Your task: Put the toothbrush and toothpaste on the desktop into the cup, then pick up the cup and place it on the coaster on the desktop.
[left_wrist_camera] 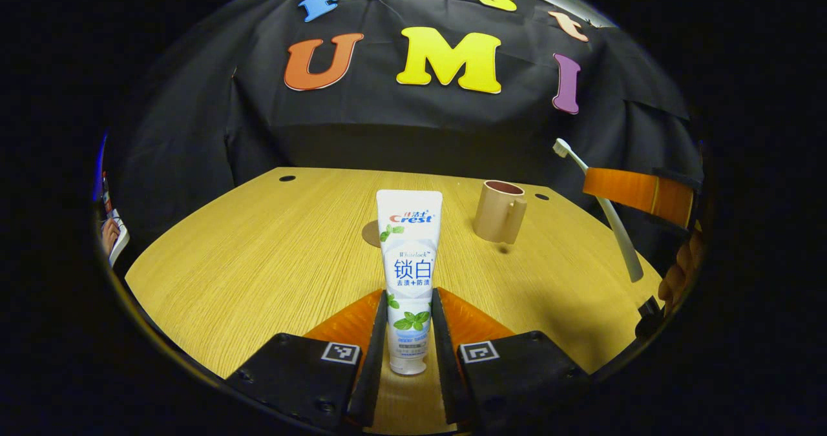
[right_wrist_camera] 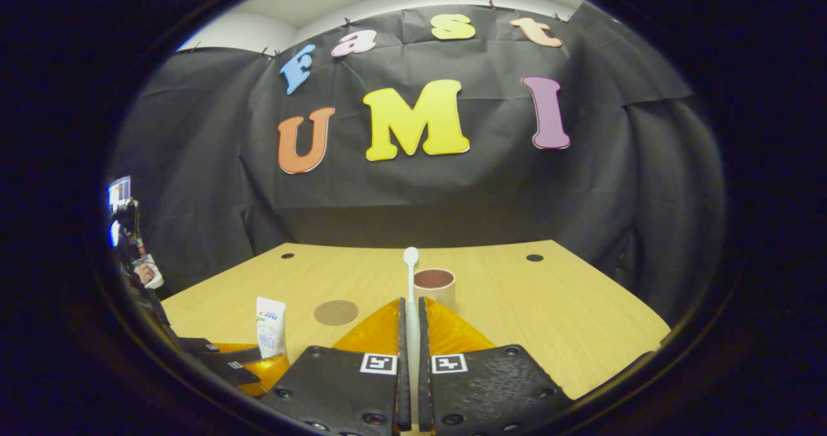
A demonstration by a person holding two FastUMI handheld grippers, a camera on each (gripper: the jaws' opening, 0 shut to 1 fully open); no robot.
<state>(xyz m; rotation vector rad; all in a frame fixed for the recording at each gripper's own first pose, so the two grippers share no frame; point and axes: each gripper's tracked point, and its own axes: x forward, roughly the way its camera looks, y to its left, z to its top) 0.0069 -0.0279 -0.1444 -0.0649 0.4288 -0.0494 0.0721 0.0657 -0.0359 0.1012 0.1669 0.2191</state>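
Jaws clamp toothpaste [left_wrist_camera: 408, 274] left, toothbrush [right_wrist_camera: 411, 294] right (cup [left_wrist_camera: 499, 211] handle seen leftside).

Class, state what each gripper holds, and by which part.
Left gripper: white toothpaste tube, gripped near its cap end. Right gripper: white toothbrush, gripped by its handle.

On the bench [left_wrist_camera: 258, 249], the cup [left_wrist_camera: 499, 211] stands far and to the right, with the coaster [right_wrist_camera: 336, 312] lying to its left. The toothpaste [left_wrist_camera: 409, 274] is upright nearer, just in front of the coaster, between the left hand-held gripper's [left_wrist_camera: 409, 332] fingers. The toothbrush [right_wrist_camera: 411, 294] sits upright in the right hand-held gripper [right_wrist_camera: 411, 332], just before the cup.
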